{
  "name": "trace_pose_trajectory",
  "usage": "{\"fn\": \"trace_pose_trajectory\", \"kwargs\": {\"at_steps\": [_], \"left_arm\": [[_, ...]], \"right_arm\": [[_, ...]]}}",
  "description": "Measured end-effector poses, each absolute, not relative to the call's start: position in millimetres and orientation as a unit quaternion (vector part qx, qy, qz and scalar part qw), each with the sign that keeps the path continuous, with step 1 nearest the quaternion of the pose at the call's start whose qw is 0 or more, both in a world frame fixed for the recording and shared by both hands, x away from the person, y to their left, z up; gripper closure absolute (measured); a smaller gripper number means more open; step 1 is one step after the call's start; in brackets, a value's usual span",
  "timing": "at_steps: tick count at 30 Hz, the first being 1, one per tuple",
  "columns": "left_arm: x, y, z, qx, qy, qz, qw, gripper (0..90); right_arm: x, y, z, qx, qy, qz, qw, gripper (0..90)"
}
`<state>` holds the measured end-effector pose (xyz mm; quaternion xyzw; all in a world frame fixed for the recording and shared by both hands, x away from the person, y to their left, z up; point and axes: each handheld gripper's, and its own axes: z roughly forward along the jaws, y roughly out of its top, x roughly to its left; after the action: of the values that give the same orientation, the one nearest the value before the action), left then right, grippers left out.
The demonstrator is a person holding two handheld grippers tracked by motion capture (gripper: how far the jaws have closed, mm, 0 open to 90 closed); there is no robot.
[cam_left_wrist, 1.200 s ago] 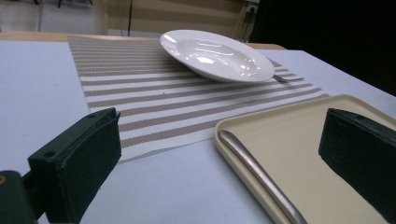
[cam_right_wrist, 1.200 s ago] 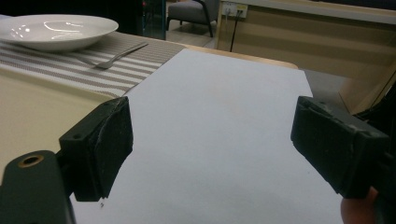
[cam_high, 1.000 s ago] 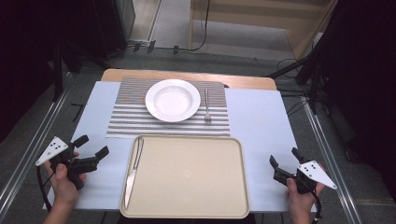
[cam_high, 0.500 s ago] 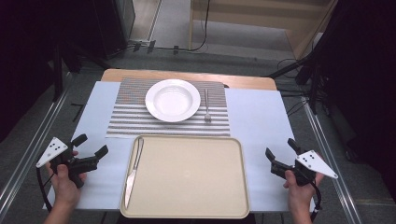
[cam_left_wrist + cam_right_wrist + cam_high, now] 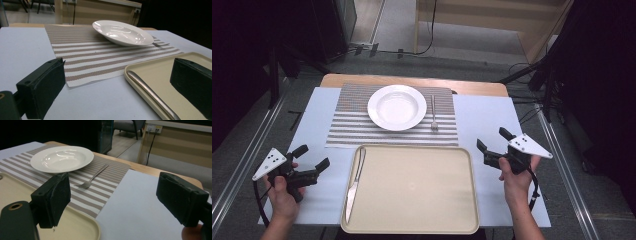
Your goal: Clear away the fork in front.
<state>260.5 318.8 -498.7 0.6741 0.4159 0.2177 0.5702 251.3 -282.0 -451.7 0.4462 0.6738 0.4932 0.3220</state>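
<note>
Found the left gripper (image 5: pixel 314 156) at 9 o'clock of the tray (image 5: pixel 422 200), over the bare worktop (image 5: pixel 497 115), jaws wide apart and nothing between them. Found the knife (image 5: pixel 354 182) just inside the tray's 9 o'clock rim, lying flat along it, the rounded handle end toward 12 o'clock. Judged it stiff, light and slick, all metal on a smooth tray, so likely to skate or pivot if pinched off-centre. Judged the handle the best hold, jaws across its narrow sides, since it lay too flat and too close to the raised rim for an easy pinch. Noted the plate (image 5: pixel 397 106) on the striped placemat (image 5: pixel 352 125) at 12 o'clock of the tray, and the fork (image 5: pixel 433 114) just beside the plate at 3 o'clock, tines toward the tray. Judged the fork equally thin, hard and slippery, best gripped mid-handle. Found the right gripper (image 5: pixel 491 139) at 3 o'clock of the tray, likewise fully open and empty.

Lost the knife's blade end in the left gripper view, cut off at the bottom edge. Could not tell whether the blade was serrated. Could not make out the fork's tines clearly.
</note>
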Motion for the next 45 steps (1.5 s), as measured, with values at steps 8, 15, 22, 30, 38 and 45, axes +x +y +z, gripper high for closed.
{"fn": "trace_pose_trajectory", "kwargs": {"at_steps": [8, 15, 22, 30, 38, 45], "left_arm": [[260.6, 318.6, -499.1, 0.677, 0.408, 0.212, 0.574, 0.0], [260.5, 319.1, -499.2, 0.677, 0.406, 0.209, 0.577, 0.0], [260.9, 318.8, -499.4, 0.680, 0.403, 0.205, 0.578, 0.0], [260.3, 319.7, -499.4, 0.676, 0.402, 0.206, 0.582, 0.0], [260.5, 319.7, -499.5, 0.678, 0.401, 0.204, 0.582, 0.0], [260.8, 319.4, -499.5, 0.680, 0.399, 0.203, 0.580, 0.0]], "right_arm": [[277.0, -263.5, -442.8, 0.451, 0.683, 0.480, 0.315, 13.4], [301.3, -247.9, -440.2, 0.452, 0.701, 0.465, 0.296, 13.8], [326.4, -240.9, -436.1, 0.467, 0.697, 0.470, 0.274, 13.6], [349.3, -232.6, -435.8, 0.477, 0.705, 0.454, 0.264, 14.1], [372.4, -222.3, -436.3, 0.500, 0.702, 0.435, 0.260, 18.5], [389.8, -213.0, -438.6, 0.515, 0.706, 0.417, 0.251, 21.7]]}}
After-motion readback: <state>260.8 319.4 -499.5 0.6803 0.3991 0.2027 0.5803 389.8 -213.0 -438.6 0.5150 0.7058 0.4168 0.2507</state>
